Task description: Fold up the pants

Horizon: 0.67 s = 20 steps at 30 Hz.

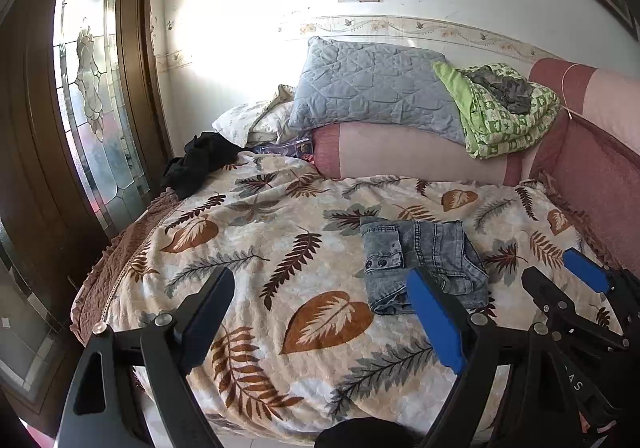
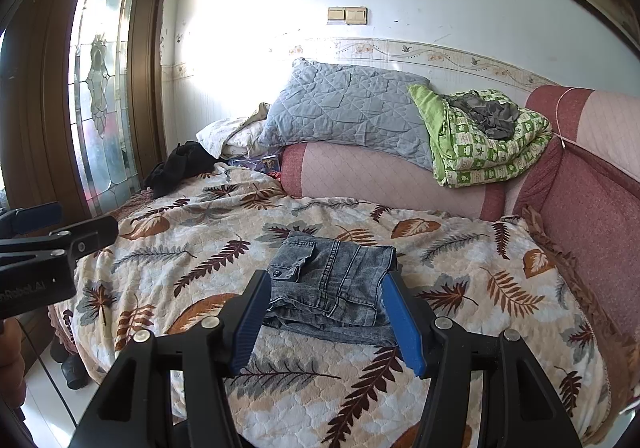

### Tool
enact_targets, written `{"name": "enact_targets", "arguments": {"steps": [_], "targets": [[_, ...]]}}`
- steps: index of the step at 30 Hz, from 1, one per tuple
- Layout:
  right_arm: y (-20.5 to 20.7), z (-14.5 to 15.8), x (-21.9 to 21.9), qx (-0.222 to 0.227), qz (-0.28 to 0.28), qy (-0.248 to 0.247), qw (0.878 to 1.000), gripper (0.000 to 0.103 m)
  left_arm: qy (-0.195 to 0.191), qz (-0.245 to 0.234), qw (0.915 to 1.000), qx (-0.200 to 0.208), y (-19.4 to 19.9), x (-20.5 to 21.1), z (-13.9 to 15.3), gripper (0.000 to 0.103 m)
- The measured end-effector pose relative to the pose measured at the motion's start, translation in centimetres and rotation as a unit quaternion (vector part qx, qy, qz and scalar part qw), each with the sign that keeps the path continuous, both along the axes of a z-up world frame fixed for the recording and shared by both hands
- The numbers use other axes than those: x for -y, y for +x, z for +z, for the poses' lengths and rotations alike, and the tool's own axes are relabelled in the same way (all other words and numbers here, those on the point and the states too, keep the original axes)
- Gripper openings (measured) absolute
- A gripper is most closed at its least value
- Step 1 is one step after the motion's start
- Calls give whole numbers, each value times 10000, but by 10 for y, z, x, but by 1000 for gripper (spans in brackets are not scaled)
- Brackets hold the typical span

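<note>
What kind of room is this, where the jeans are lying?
Most likely a bedroom or living room in a home. The folded jeans lie on a leaf-patterned blanket covering a bed or sofa bed, pillows and a grey quilted pillow are stacked behind, and a wooden door with patterned glass stands at the left.

A lived-in home bedroom is showing here. A cream bedspread printed with brown and grey leaves [image 2: 460,328] is covering a bed, a grey quilted pillow [image 2: 344,111] and a folded green patterned blanket [image 2: 492,151] are lying on a pink padded bolster [image 2: 380,179], and a brown wooden door with leaded glass [image 1: 86,87] is standing beside the white wall.
</note>
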State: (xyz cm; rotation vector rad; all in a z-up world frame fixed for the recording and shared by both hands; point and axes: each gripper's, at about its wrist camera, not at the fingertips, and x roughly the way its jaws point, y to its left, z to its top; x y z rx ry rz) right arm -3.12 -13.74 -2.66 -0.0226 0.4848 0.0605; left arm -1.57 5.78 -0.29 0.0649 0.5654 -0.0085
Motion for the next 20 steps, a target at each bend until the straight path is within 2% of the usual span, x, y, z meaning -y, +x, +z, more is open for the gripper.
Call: {"name": "enact_targets", "arguments": {"steps": [14,20], "targets": [[10,1,-7,-17,65,-39,10000,62,-38,-38,10000,-11,4,-1,0,89],[16,-1,-7,-37,72,-7,10000,62,-182,-140,9996,-160,15,2,-7,89]]}}
